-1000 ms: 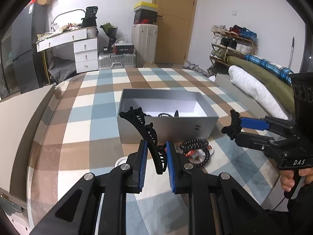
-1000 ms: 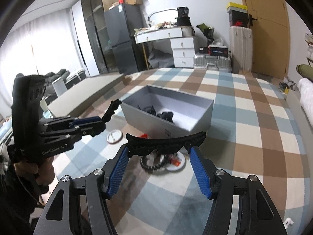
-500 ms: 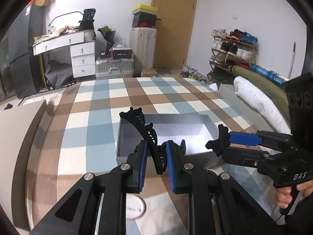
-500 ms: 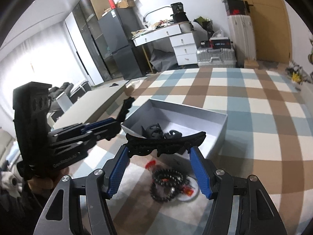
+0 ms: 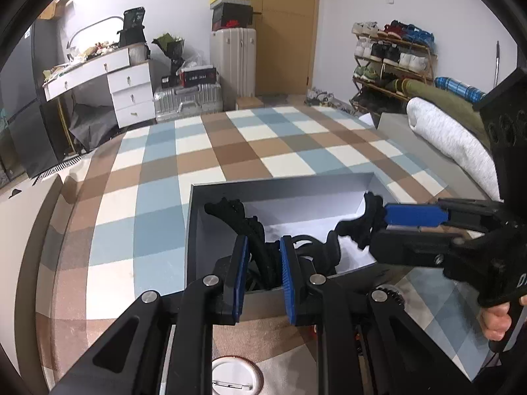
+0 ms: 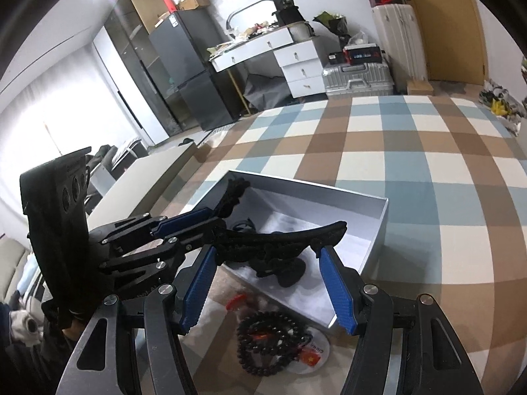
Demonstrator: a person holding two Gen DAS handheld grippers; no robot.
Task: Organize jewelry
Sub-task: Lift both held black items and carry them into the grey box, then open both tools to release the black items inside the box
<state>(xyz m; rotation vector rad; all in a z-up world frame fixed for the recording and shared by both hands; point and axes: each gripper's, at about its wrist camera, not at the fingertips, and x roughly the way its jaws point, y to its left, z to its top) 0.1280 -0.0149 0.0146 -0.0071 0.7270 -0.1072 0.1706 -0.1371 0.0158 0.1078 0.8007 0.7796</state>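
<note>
Black hair clips, one clamped in each hand-held gripper, left (image 5: 262, 268) and right (image 6: 266, 291), had travelled from short of the grey box (image 5: 283, 184) to above it. Releasing seemed next.

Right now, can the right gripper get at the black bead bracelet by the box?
Probably not yet. The right gripper is shut on a black hair clip over the grey box; the bead bracelet lies uncovered just below, outside the box.
</note>
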